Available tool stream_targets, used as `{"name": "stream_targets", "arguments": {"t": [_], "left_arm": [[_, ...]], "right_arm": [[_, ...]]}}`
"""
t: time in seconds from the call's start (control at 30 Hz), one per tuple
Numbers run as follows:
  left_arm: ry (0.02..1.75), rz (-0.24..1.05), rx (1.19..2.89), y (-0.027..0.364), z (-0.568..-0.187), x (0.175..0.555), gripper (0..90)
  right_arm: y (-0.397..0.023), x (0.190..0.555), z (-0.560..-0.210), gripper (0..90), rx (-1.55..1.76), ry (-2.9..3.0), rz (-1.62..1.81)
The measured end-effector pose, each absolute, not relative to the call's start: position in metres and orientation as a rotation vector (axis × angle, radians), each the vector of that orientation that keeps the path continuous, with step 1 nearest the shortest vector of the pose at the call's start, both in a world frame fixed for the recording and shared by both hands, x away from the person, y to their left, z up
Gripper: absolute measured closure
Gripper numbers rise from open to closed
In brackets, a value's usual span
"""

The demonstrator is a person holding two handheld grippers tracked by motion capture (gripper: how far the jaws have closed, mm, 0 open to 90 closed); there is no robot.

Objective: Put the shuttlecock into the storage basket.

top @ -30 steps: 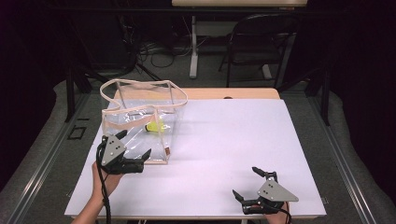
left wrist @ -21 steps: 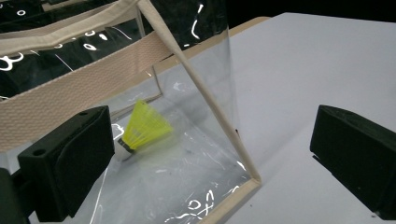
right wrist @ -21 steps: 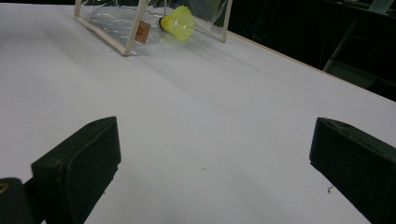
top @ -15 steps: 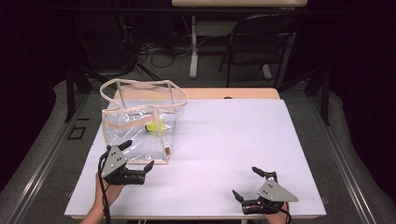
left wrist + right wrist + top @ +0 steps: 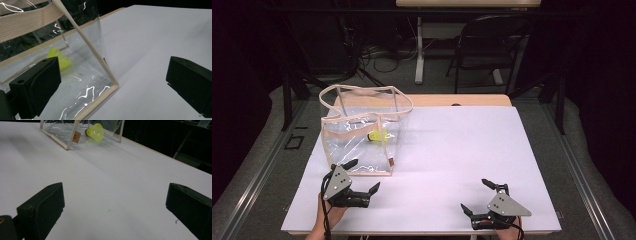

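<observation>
Standing upright at the left rear of the white surface, a clear plastic bag with beige trim is seen from above, a yellow shuttlecock inside. The left gripper is held spread just before it; the right gripper is spread, well apart. In the left gripper view, the bag's corner is framed between parted jaws. In the right gripper view, the shuttlecock is seen far off.

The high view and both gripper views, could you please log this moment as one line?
left gripper: open, beside clear bag | right gripper: open, over white table | yellow shuttlecock: inside bag
</observation>
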State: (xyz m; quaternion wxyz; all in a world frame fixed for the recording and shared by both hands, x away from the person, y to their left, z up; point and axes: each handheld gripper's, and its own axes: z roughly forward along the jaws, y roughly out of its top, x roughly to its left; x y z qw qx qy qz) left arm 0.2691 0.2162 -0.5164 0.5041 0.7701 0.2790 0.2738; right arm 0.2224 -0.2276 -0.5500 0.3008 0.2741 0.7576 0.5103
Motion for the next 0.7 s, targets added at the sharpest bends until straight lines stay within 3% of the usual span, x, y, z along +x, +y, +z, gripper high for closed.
{"name": "stream_targets", "arguments": {"t": [0.7], "left_arm": [[0.638,0.643,1.848,0.214,-0.544,0.248,0.0]], "right_arm": [[-0.227,0.222,-0.550,1.5,0.726,2.011,1.359]]}}
